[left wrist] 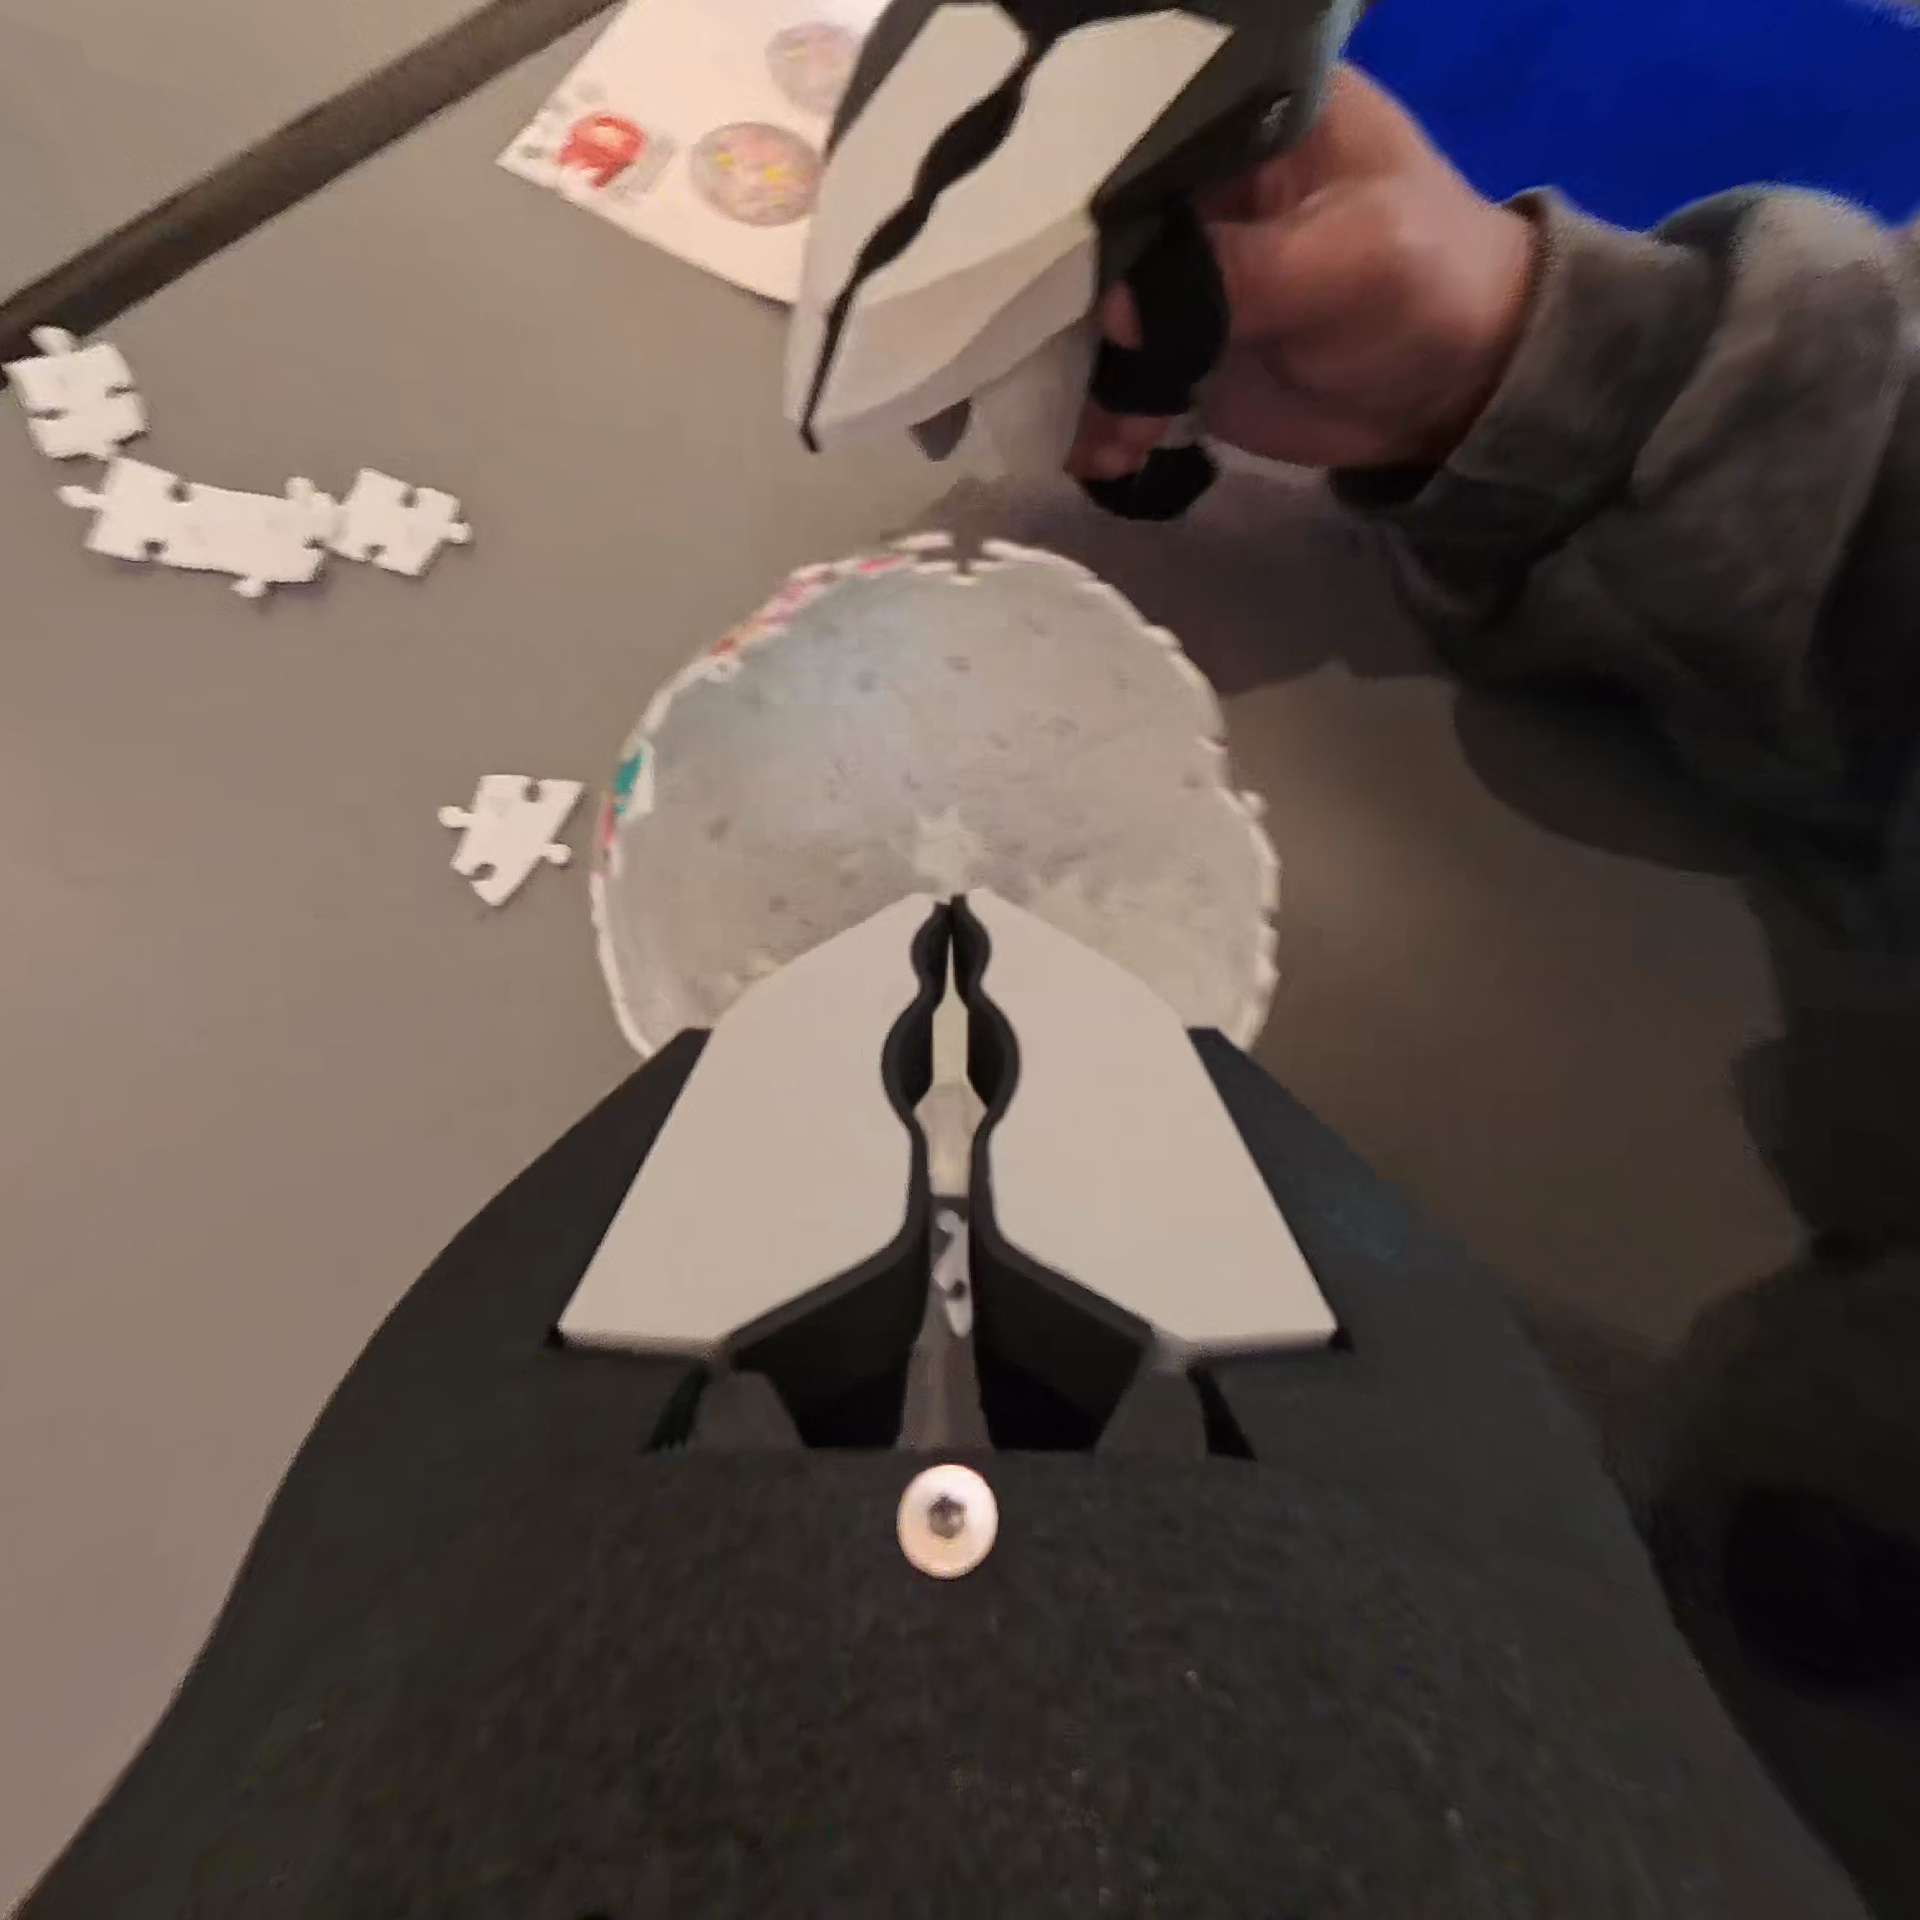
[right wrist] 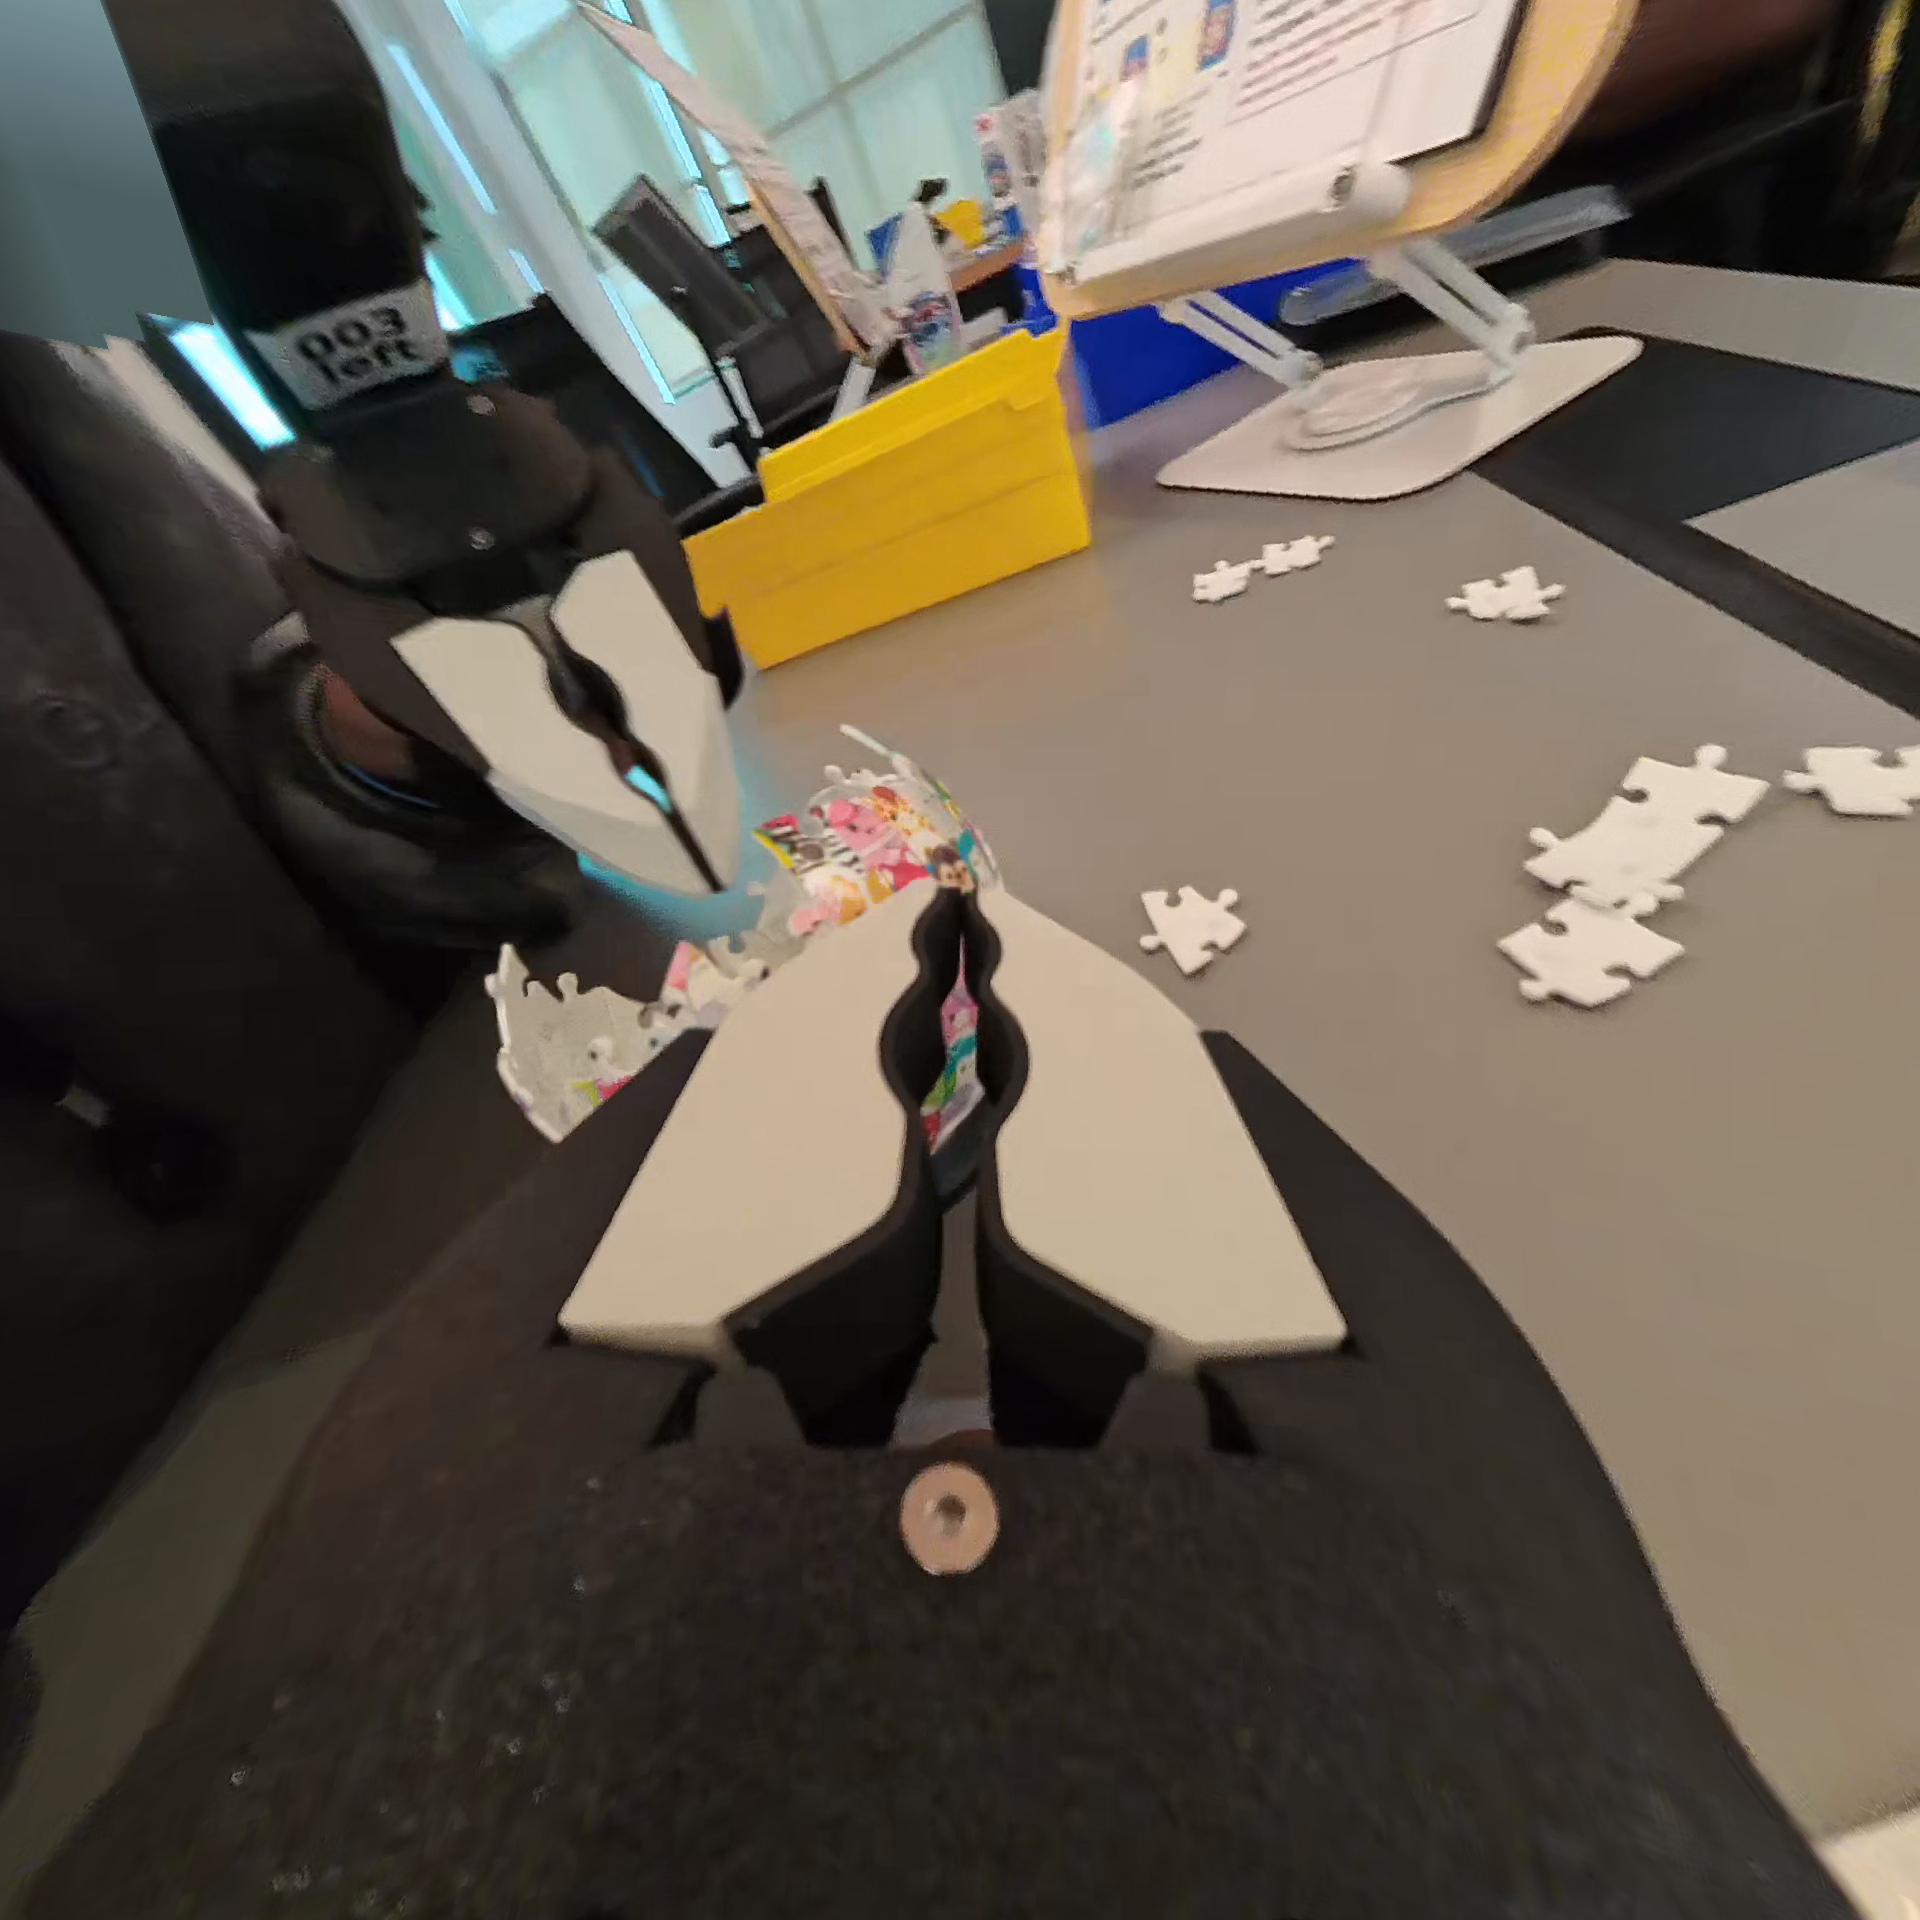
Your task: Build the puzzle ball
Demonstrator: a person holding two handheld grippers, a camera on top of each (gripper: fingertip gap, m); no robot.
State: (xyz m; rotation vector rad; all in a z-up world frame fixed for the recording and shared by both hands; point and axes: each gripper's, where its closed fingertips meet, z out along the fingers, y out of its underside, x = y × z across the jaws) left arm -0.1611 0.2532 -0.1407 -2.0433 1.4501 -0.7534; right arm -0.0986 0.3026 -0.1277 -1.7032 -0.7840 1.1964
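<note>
The half-built puzzle ball point(left wrist: 935, 790) sits near the middle of the grey table point(left wrist: 312, 1039), an open bowl of joined pieces with its pale inside facing the left gripper point(left wrist: 954, 906). That gripper's jaws are pinched narrow on the near rim, probably to hold the shell steady. The right gripper point(left wrist: 821, 416) reaches in from the far side, its jaws also nearly together; a pale piece point(left wrist: 961, 488) seems to hang below it over the far rim, likely being pressed into place, though blur hides whether it is truly clamped.

The left wrist view shows the bowl's plain inside, a printed sheet point(left wrist: 686, 125) toward the far edge, and the hand point(left wrist: 1351, 312) on the right tool. The right wrist view shows instead the colourful printed outside point(right wrist: 883, 842), the jagged unfinished rim, a yellow box point(right wrist: 894, 520) and a stand point(right wrist: 1403, 416) at the back edge. Loose white pieces point(right wrist: 1631, 842) lie face down toward the right side, waiting.
</note>
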